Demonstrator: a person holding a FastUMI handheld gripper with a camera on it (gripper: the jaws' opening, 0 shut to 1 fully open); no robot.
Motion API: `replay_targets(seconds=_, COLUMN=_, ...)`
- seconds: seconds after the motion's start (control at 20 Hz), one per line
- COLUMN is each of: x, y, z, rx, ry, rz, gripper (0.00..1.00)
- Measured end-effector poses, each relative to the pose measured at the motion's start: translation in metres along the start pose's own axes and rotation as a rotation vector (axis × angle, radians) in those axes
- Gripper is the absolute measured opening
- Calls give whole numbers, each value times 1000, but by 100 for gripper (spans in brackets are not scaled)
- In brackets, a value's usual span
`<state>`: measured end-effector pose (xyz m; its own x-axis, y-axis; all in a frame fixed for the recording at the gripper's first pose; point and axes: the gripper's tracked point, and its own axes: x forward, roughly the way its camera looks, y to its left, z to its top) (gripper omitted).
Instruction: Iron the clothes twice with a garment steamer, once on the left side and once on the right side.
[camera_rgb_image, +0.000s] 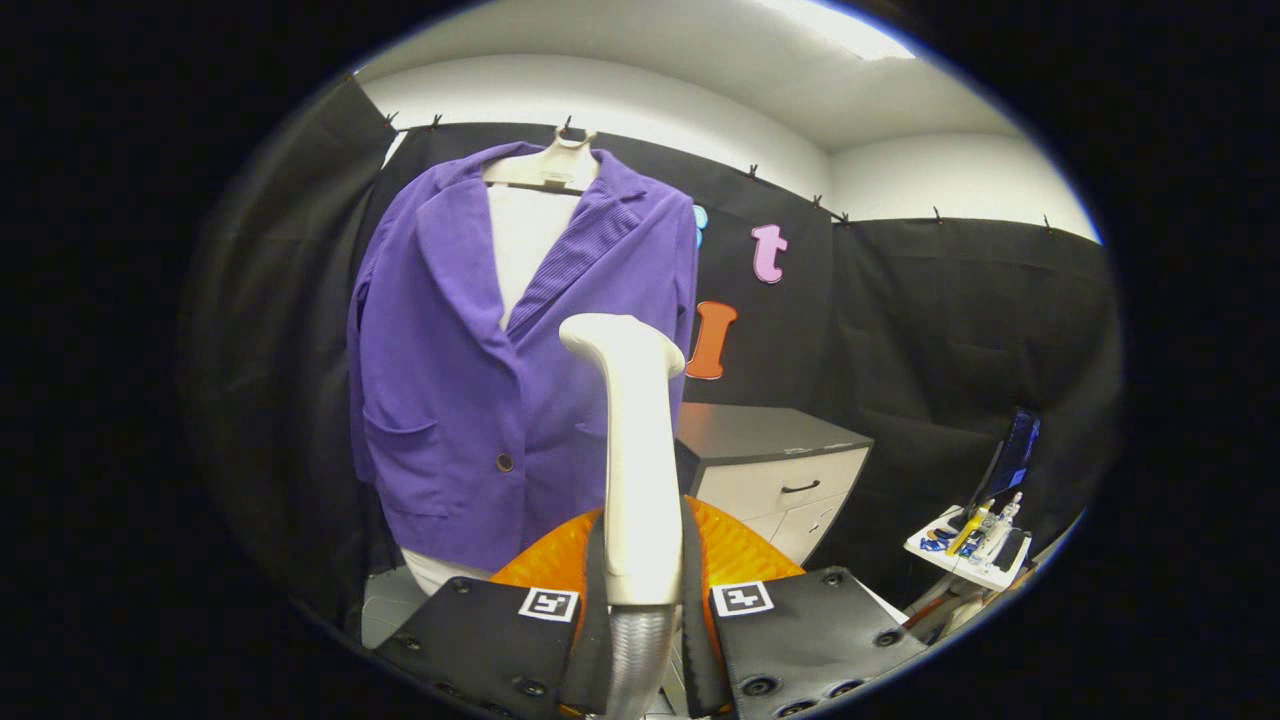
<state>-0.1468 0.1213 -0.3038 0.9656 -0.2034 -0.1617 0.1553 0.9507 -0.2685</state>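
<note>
Two fingers of the gripper (641, 600) are clamped on the white steamer handle (638, 470), one pad (596, 570) pressing each side, jaws closed around it. Handle stands upright between the fingers, its bent head (620, 338) at the top, pointing toward the jacket. Grey ribbed hose (636, 650) runs down from the handle's lower end between the finger bodies. Orange ribbed surface (735, 550) sits right behind the fingers, partly hidden by them; can't tell what it is.

Purple jacket (470, 380) hangs on a pale hanger (545, 168) hooked at the top of the black cloth wall (930, 320), beyond the fingers and mostly to the left of the handle. Lapels open, white inner garment (525, 240) showing at the neck and below the hem. One dark button (504, 462) near the lower front, patch pocket (400, 455) on the side left of it. Steamer head overlaps the jacket's front; contact can't be told.

Cabinet with dark top and light drawers (780, 470) stands right of the jacket against the wall. Farther right, small white tray (965, 560) with bottles and bits, dark screen (1012, 455) above it.
</note>
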Motion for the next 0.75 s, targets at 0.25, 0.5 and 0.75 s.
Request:
replay_targets(seconds=0.25, x=20, y=-67, z=39, rx=30, ry=-44, rz=-54, gripper=35)
replay_targets(seconds=0.5, x=35, y=-128, z=68, rx=82, ry=-71, rz=-49, gripper=35)
replay_targets(seconds=0.75, x=45, y=-177, z=96, rx=92, ry=-119, rz=-39, gripper=35)
